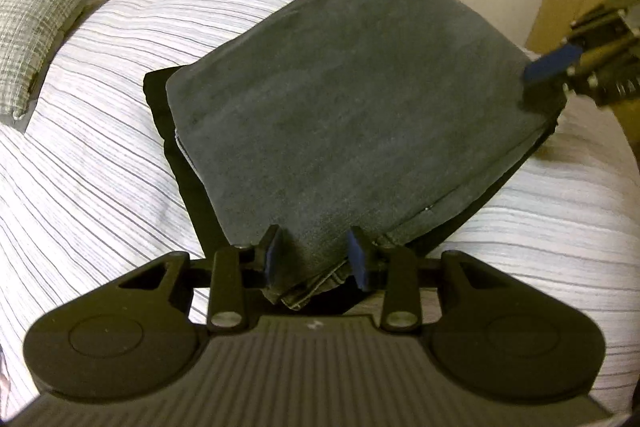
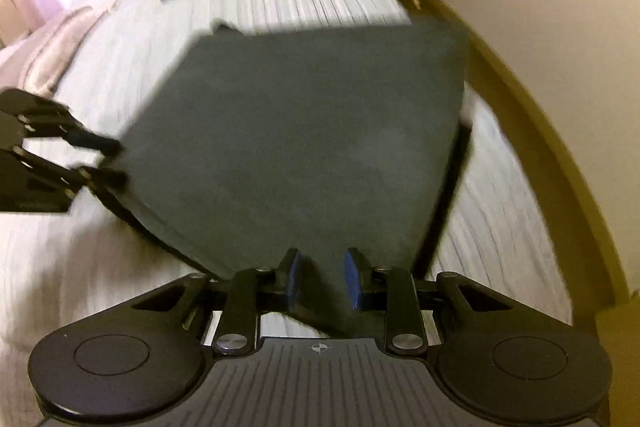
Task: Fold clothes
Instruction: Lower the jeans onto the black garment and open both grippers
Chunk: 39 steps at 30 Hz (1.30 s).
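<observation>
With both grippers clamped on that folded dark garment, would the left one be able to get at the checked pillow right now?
Probably not as things stand. The left gripper is shut on a corner of the dark garment, so it is occupied, and the checked pillow lies apart across the striped bedspread. Nothing blocks the way; it would need to let go first.

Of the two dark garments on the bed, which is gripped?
The grey jeans on top, a corner in each gripper; the black garment lies flat beneath them.

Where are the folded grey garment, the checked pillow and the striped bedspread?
folded grey garment (image 1: pixel 352 75), left wrist view, middle of top face.
checked pillow (image 1: pixel 36 11), left wrist view, its centre.
striped bedspread (image 1: pixel 100 155), left wrist view, bare stretch.
</observation>
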Each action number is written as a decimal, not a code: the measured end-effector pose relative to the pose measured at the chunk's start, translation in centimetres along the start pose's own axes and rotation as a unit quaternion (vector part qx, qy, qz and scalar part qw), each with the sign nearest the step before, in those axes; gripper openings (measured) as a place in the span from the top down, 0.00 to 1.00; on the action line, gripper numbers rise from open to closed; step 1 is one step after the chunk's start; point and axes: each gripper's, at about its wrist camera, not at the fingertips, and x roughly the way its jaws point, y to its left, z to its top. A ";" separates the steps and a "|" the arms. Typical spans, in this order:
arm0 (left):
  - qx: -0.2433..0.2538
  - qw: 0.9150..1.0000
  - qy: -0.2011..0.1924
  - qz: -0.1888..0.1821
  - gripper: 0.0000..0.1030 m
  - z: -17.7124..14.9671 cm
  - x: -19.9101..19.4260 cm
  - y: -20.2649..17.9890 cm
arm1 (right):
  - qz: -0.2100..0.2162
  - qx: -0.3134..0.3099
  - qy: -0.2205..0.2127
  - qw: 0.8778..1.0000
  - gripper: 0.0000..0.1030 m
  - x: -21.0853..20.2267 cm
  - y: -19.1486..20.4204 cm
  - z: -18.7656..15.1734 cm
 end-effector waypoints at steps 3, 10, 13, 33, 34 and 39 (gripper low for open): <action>-0.001 1.000 0.005 0.004 0.68 -0.1 0.4 -0.4 | 0.008 -0.004 0.008 1.000 0.74 1.1 -0.4 -0.6; -0.052 0.998 -0.023 -0.002 0.74 2.1 -2.5 -0.1 | 0.007 0.012 -0.057 0.998 0.73 -1.5 -1.8 5.2; -0.070 0.997 -0.019 -0.028 0.74 2.7 -2.1 -0.3 | -0.005 0.033 -0.062 0.998 0.73 0.9 -4.4 8.5; -0.059 0.998 0.015 -0.002 0.72 1.7 0.3 -0.7 | 0.000 0.069 -0.030 0.997 0.63 0.0 -3.3 1.2; -0.059 0.998 0.016 0.000 0.72 1.8 0.1 -0.7 | 0.002 0.082 -0.034 0.996 0.48 -1.0 -3.1 1.1; -0.089 0.996 0.011 0.019 0.66 0.4 -3.8 -0.5 | 0.005 0.109 -0.040 0.993 0.41 -5.5 0.0 -1.4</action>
